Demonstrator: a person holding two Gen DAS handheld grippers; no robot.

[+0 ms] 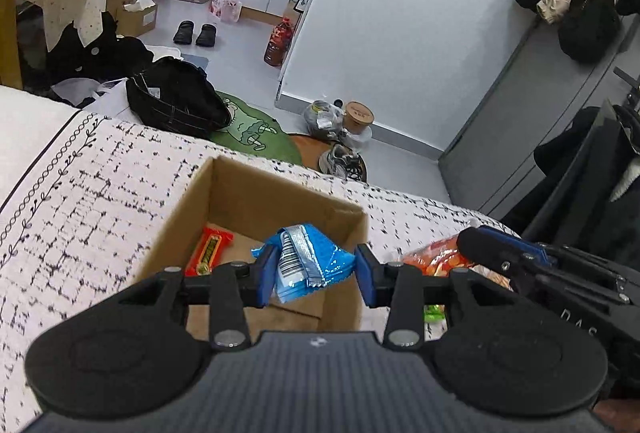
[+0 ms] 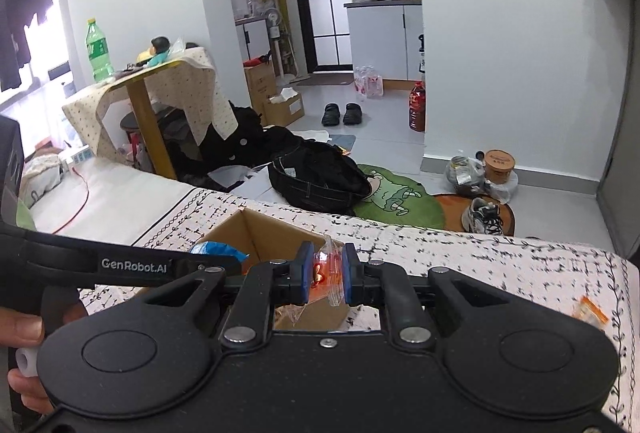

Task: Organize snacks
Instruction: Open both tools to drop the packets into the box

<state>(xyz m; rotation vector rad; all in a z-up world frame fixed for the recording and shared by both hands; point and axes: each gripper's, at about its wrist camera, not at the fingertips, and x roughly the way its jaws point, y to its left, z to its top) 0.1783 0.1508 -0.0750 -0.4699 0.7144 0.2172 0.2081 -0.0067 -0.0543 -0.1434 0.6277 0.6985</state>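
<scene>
left tongs (image 1: 316, 269) grip blue packet (image 1: 306, 261) | right tongs (image 2: 325, 275) pinch orange packet (image 2: 322, 271) | cardboard box (image 1: 240, 193) below

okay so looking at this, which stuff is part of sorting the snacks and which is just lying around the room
Part of the job:
cardboard box
blue snack packet in the left tool
orange-and-clear packet in the right tool
red candy bar in the box
small orange packet on the bedcover

Lying about:
black bag
black slippers
green rug
sneaker

The left black two-finger gripper with blue pads (image 1: 316, 273) pointed downward, clamped on a packet. The right black two-finger gripper with blue pads (image 2: 326, 273) was pinched nearly closed, also gripping. A bare hand (image 2: 20, 329) gripped the left handle.
</scene>
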